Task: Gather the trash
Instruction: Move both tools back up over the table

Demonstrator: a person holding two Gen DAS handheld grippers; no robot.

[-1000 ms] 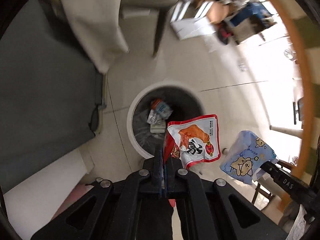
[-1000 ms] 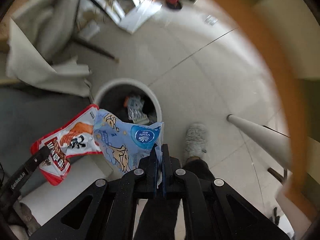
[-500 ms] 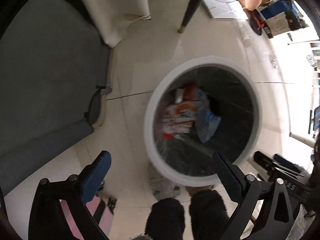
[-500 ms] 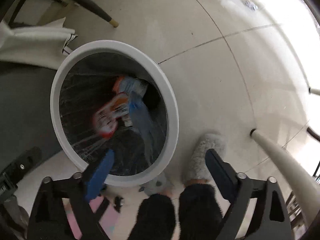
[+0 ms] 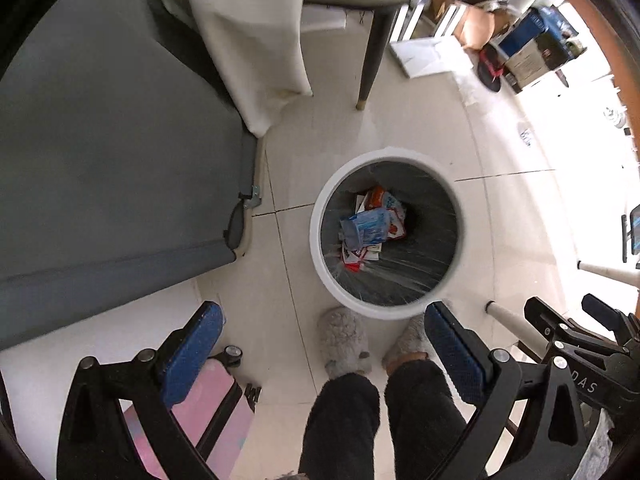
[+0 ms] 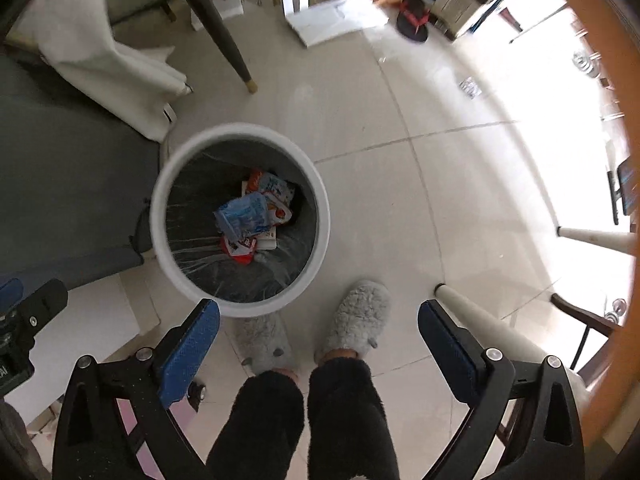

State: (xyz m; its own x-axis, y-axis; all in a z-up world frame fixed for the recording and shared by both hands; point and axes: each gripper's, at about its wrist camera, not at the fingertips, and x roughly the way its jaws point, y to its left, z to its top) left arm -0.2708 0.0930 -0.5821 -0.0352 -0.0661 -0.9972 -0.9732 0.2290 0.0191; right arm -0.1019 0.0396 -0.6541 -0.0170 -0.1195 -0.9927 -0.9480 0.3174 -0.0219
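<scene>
Floor bin (image 5: 320, 248), wrappers (image 5: 366, 226) below hand-held gripper (image 5: 320, 340)

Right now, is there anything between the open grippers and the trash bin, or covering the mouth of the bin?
Nothing visible does. The trash bin has no lid, and the blue wrapper and the red wrapper already lie inside. The left gripper and the right gripper are open and empty above the floor.

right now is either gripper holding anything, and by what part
Nothing is held. The left gripper and right gripper both stand open and empty; the blue tissue pack lies in the trash bin.
</scene>
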